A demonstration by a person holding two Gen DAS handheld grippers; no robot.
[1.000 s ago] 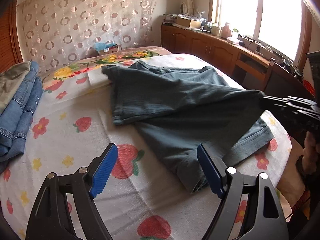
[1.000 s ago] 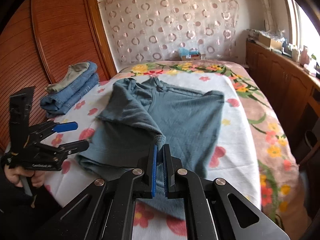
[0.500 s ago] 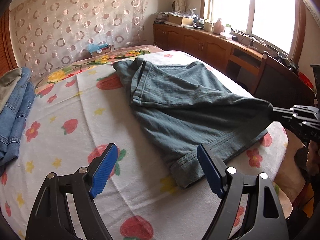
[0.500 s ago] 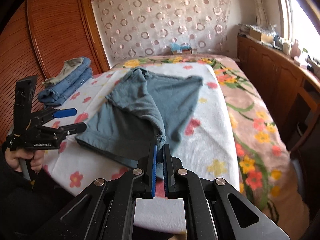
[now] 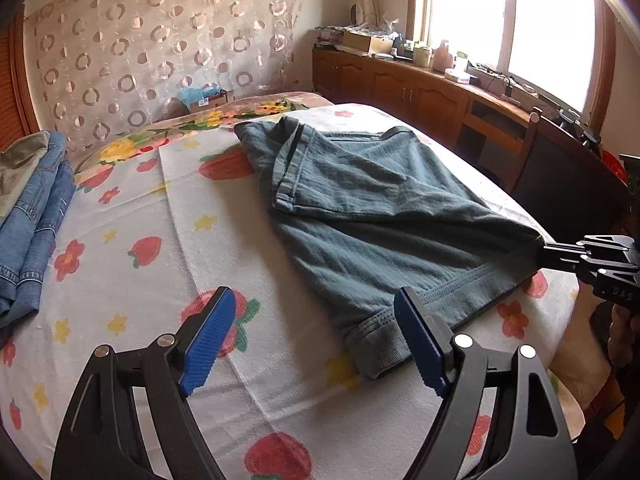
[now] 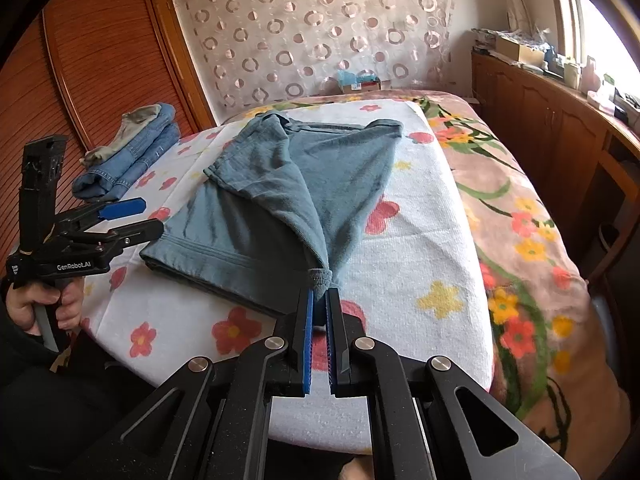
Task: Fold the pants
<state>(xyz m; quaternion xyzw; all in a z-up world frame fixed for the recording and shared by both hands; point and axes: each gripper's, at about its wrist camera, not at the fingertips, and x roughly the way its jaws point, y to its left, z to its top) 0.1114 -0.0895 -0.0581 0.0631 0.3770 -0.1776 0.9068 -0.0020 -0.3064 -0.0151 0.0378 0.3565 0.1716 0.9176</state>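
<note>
Since the earlier frame, the grey-green pants [image 5: 372,216] have been drawn closer to the near edge of the bed [image 6: 440,216], one leg now folded across the other. The right gripper [image 6: 319,300], fingers pressed together, pinches a hem corner lifted off the flowered sheet. The left gripper [image 5: 312,336] hovers just beside the near cuff, fingers wide apart. Folded jeans [image 5: 32,220] lie well apart.

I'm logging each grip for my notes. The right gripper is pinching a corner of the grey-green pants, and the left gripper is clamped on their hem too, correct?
Not quite. The right gripper does pinch a corner of the grey-green pants, but the left gripper holds nothing: its fingers stand wide apart above the bedspread, as the left wrist view shows.
</note>
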